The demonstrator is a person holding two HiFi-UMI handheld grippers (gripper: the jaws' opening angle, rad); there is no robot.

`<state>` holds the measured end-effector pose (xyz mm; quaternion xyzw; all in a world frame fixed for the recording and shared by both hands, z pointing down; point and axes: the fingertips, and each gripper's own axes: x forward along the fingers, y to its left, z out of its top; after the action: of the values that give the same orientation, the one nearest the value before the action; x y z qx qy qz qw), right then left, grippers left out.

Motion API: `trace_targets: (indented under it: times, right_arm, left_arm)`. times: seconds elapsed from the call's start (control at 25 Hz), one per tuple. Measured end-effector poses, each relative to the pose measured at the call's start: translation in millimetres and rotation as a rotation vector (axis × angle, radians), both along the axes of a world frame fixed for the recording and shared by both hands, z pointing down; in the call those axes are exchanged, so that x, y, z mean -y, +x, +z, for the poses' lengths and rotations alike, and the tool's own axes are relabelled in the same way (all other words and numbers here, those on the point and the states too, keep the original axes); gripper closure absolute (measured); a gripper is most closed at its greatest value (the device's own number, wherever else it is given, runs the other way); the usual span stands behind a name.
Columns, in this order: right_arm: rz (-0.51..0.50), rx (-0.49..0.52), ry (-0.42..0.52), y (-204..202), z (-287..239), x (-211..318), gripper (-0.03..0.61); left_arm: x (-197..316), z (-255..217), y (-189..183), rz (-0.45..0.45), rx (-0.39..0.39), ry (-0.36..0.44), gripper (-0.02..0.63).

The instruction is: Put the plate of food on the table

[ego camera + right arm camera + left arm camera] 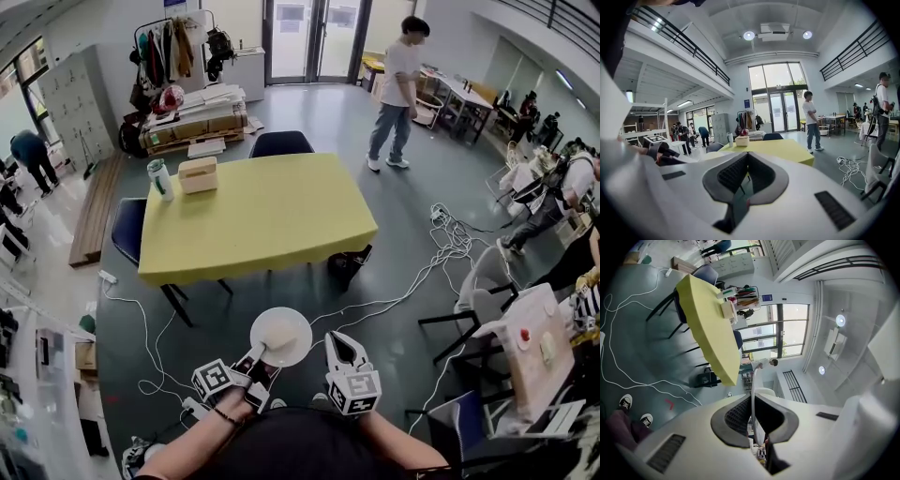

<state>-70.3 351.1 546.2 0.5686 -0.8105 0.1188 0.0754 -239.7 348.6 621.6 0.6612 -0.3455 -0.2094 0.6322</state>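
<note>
Pinching the plate [298,330] by its near rim, the left claw [262,353] holds it in the air, well short of the yellow worktop [267,214]; the right claw [340,343] is closed, empty. Stiff, slick and breakable, I judge: that rim hold wants the plate kept level.

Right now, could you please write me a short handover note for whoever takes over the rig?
Left gripper: shut on the rim of the white plate, which has food on it and is held over the floor.
Right gripper: jaws together, nothing in them, beside the plate.
Yellow table: ahead, apart from the plate. A bottle and a box stand near its far left corner.
Done: plate is in hand.
Left: carry it to the table, set it on bare tabletop, release.
</note>
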Motion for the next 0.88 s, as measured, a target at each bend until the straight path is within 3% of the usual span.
trace_targets:
  times: [0.88]
  right_arm:
    - [0.056,-0.024,0.002,0,10,29,0.566]
  left_arm:
    - [41,12,-5,0.040,-0.013,-0.016,0.592]
